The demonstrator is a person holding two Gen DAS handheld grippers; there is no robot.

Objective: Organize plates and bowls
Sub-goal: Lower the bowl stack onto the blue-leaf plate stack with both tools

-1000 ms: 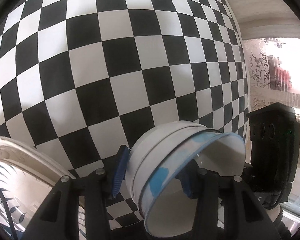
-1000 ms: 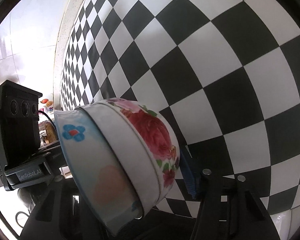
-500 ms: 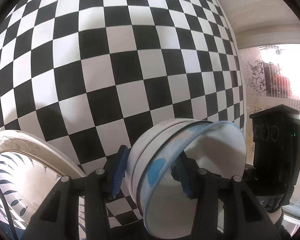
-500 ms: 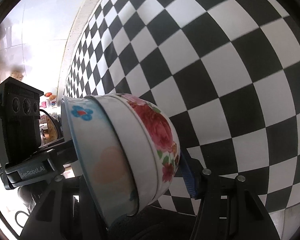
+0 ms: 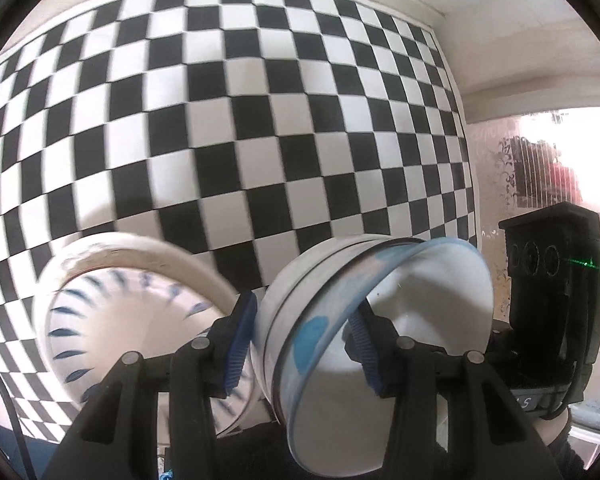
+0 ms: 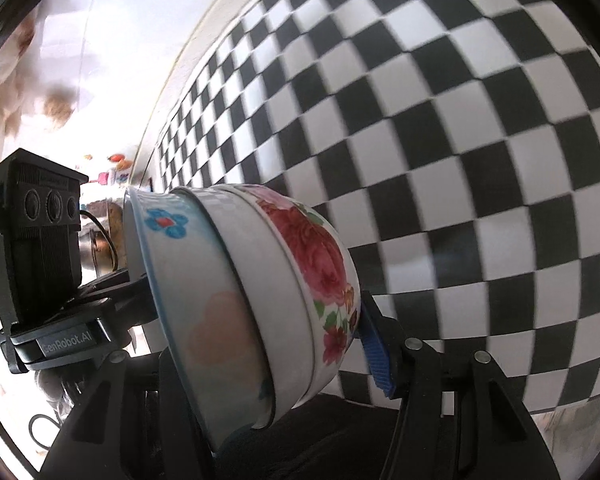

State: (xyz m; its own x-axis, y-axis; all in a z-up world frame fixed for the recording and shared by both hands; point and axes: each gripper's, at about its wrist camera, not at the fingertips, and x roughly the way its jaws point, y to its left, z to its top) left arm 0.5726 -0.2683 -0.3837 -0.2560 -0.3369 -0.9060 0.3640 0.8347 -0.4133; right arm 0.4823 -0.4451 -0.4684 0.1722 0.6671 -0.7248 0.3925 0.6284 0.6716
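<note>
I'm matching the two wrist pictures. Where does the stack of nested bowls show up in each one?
Left wrist: stack of nested bowls sits bottom centre, tilted, between the left tongs.
Right wrist: the same stack sits lower left of centre, rose pattern facing right, in the right tongs.
Shared landmark: the black-and-white checkered cloth.

Tongs [image 6: 256, 336] grip nested bowls [image 6: 260, 292] (rose-patterned outermost).
</note>
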